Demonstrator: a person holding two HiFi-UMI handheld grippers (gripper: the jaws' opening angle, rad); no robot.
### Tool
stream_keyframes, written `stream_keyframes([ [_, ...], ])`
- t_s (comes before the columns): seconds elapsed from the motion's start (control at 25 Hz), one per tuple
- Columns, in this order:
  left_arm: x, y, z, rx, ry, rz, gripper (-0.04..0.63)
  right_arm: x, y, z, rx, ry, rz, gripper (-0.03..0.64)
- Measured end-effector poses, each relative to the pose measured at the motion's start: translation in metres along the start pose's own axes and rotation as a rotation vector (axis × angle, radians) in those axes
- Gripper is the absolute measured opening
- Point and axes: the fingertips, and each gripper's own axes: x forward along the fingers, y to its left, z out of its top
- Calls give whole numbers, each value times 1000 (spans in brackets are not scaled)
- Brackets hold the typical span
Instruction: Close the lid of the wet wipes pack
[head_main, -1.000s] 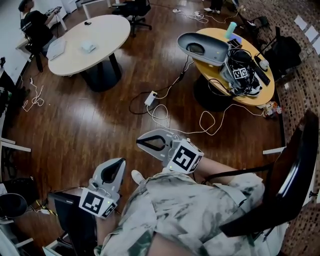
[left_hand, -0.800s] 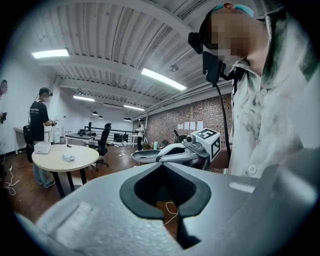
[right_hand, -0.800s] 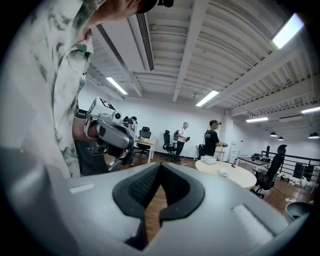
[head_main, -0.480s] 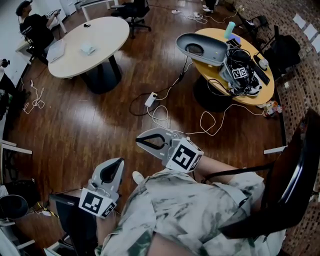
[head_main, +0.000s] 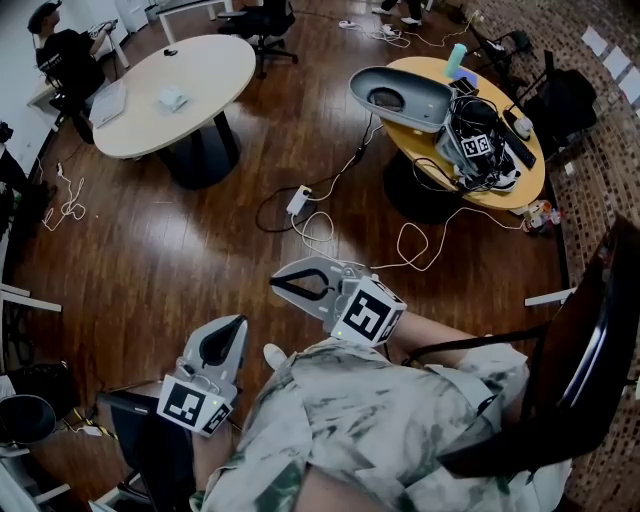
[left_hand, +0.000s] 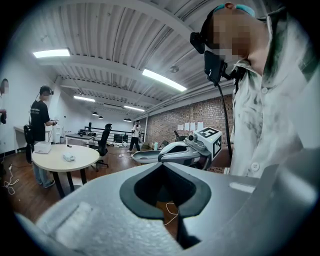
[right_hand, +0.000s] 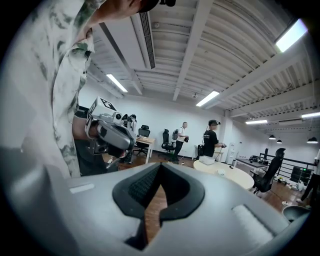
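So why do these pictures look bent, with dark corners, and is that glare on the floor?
Head view: the wide lens bows the room; yes, pale glare patches on the glossy wood floor. Left gripper view: round fisheye image, black corners, strip light blown white. Right gripper view: the same, strip light glaring upper right.

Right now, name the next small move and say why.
Probably step toward the white table: the left claw and right claw are both shut and empty over the floor, with no wipes pack in reach. The small white item on that table may be it; I cannot tell.
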Motion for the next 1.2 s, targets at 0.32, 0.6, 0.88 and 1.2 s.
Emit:
stream_keyframes([
  [0.32,-7,10,-3,-9,-3,-5,0,11,3,3,2,17,-2,5],
  [0.6,-14,19,-2,-13,-1,-13,0,24,5,7,7,31,-3,5],
  [0.88,-23,33,-7,-21,-6,-20,0,41,6,6,8,43,-7,5],
  [1.2,-43,64,-10,-30,-7,-29,0,79,9,9,-2,41,-4,5],
])
